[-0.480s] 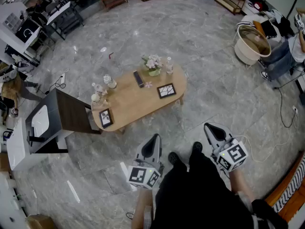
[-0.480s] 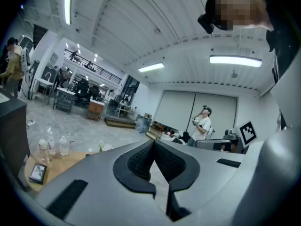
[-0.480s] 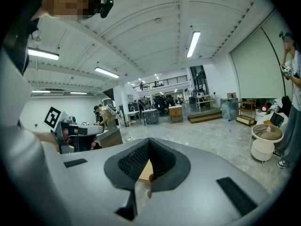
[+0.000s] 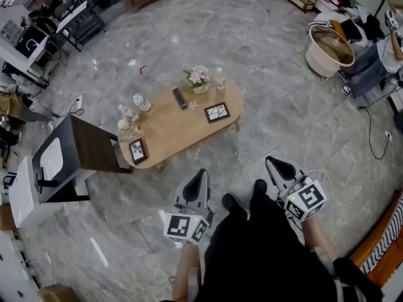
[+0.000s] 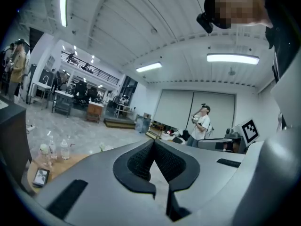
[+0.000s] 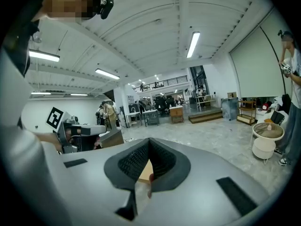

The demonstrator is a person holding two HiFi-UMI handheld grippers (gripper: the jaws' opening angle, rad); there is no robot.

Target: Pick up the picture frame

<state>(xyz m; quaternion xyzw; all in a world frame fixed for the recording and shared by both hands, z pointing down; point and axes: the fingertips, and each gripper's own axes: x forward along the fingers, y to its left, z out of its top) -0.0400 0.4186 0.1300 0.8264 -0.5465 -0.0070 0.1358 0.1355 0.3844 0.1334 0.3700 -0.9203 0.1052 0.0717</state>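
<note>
1. We hold the left hand-held gripper (image 4: pixel 200 176) and right hand-held gripper (image 4: pixel 276 164) clenched and empty by our legs (image 4: pixel 252 231), since the table (image 4: pixel 173 134) stands well apart.
2. The near frame (image 4: pixel 138 151) sits at its left end, the far frame (image 4: pixel 217 112) toward its right, both untouched.
3. We judge stepping closer comes first.

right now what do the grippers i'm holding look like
The left gripper and right gripper are pale grey tapered shells with black textured pads. Each bears a white cube with black square markers. The person's clothes and shoes are black.
</note>
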